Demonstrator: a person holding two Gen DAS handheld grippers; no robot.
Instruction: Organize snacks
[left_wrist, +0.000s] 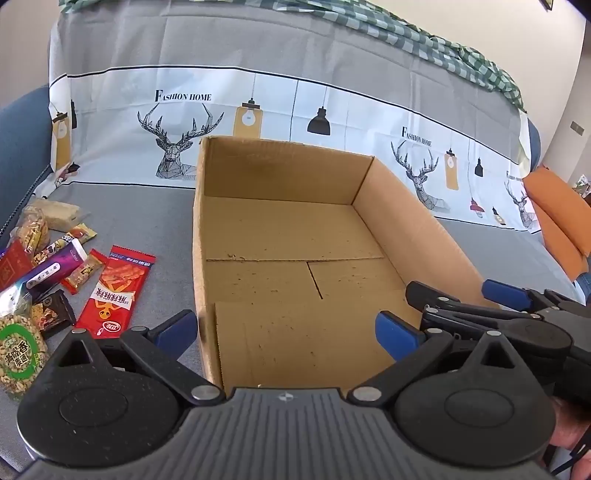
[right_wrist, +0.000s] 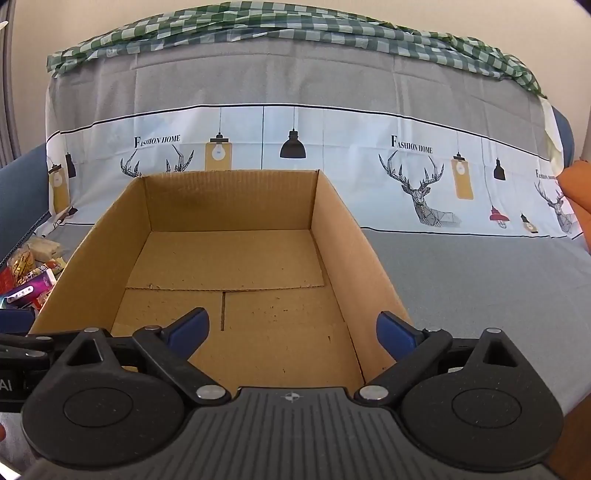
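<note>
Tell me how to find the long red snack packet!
Find the big cardboard box on the grey sofa cover. The snack pile lies to its left. The red packet is the pile's closest piece to the box, flat, long, with white writing; its neighbours are smaller or darker.

The right tool hangs with its blue-tipped fingers spread wide over the near edge of an open cardboard box on a grey sofa cover. Snack packets lie at nine o'clock; a green checked cloth lies at twelve.
</note>
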